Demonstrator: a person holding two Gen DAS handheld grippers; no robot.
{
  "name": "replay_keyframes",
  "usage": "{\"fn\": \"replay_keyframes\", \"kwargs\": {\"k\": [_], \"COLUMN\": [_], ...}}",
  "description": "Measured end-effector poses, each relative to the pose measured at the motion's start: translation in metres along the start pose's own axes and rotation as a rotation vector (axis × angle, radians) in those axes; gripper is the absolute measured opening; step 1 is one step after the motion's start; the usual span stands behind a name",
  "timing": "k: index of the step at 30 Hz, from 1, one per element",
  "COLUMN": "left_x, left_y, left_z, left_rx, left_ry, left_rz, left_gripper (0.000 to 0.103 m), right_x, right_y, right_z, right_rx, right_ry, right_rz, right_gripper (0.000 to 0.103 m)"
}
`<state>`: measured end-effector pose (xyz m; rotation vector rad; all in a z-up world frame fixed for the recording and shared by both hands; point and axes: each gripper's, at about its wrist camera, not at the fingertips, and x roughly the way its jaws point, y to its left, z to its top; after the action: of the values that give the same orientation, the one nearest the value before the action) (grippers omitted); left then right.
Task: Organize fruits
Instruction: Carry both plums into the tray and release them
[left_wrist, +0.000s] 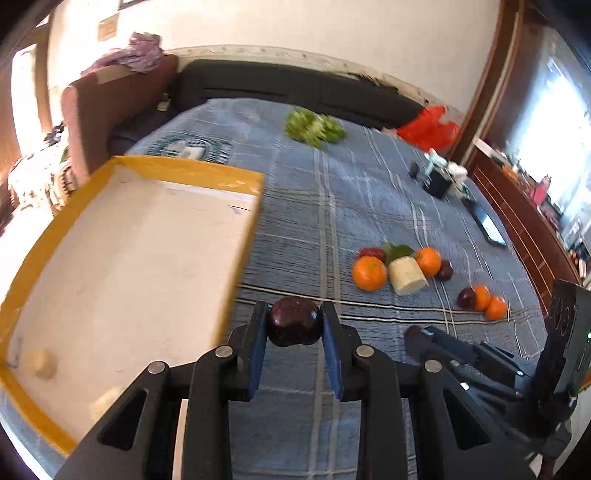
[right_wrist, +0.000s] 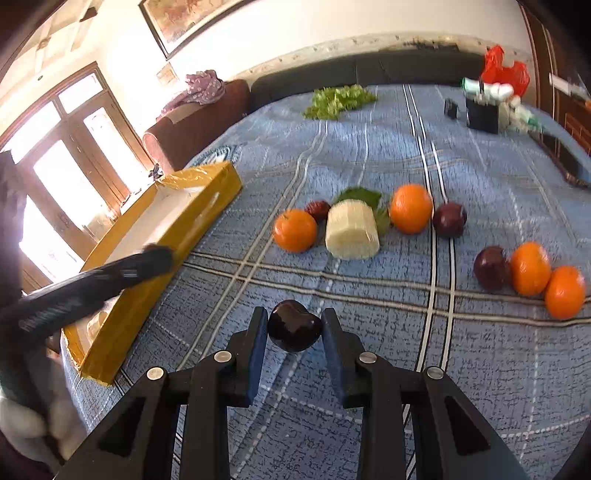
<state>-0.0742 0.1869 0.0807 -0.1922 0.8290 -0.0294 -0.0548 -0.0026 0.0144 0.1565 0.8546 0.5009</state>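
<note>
Each gripper, left (left_wrist: 294, 326) and right (right_wrist: 294, 326), clenches a round dark purple plum (left_wrist: 293, 322) (right_wrist: 294, 325) by its sides. A smooth plum could squirt free over the blue plaid bedspread (left_wrist: 369, 206) before reaching the yellow-rimmed cardboard tray (left_wrist: 192, 173).

Bed under a blue plaid bedspread (right_wrist: 498, 177); green leafy bunch (right_wrist: 338, 98) at the far end, red plastic bag (right_wrist: 504, 70) in the far corner, black holder (right_wrist: 482, 112) near it; framed picture (right_wrist: 177, 22) on wall, purple cloth (right_wrist: 201, 88) draped over brown armchair (right_wrist: 192, 125)

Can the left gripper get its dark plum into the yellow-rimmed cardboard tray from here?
Probably yes. The left gripper is shut on the dark plum beside the yellow-rimmed cardboard tray, whose open top has nothing over it.
</note>
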Motion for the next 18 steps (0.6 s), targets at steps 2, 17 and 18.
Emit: {"fn": "replay_keyframes", "kwargs": {"k": [2, 17, 18], "left_x": [-0.017, -0.033, -0.030], "left_y": [0.019, 0.198, 0.203], "left_z": [0.000, 0.007, 0.007], "left_rx": [-0.028, -0.354, -0.359], "left_ry": [-0.033, -0.034, -0.024], "left_rz": [0.030, 0.144, 0.141], "left_gripper": [0.027, 0.028, 0.028], "right_x": [-0.008, 0.016, 0.027], "right_y": [0.010, 0.163, 0.173], "right_z": [0.002, 0.037, 0.037], "right_rx": [-0.017, -0.218, -0.231], "right_ry": [-0.028, 0.072, 0.096], "right_rz": [0.002, 0.254, 0.257], "right_gripper": [0.033, 0.034, 0.034]}}
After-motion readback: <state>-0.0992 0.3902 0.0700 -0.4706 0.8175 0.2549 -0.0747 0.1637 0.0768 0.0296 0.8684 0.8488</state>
